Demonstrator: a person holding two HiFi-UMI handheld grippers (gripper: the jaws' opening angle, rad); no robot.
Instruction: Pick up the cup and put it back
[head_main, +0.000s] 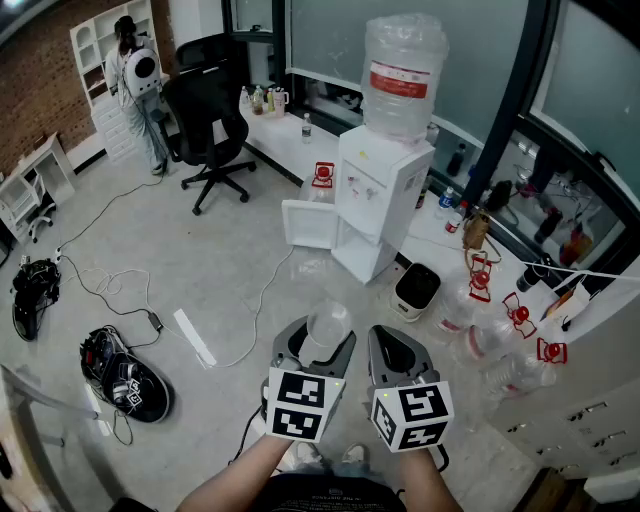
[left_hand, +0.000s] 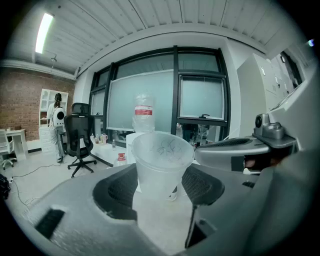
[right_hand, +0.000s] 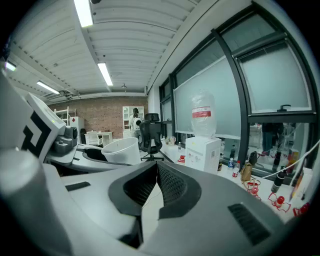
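Wide grey floor (head_main: 200, 270) around cup (head_main: 328, 320) in left claw (head_main: 318, 340)

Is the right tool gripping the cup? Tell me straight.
No: the right tool has its jaws closed together with nothing between them, while the cup sits clamped in the left tool.

A white water dispenser (head_main: 383, 195) topped by a big bottle (head_main: 402, 75) stands by the window. Farther back are a black office chair (head_main: 205, 120) and a person (head_main: 135, 80) at white shelves (head_main: 95, 45).
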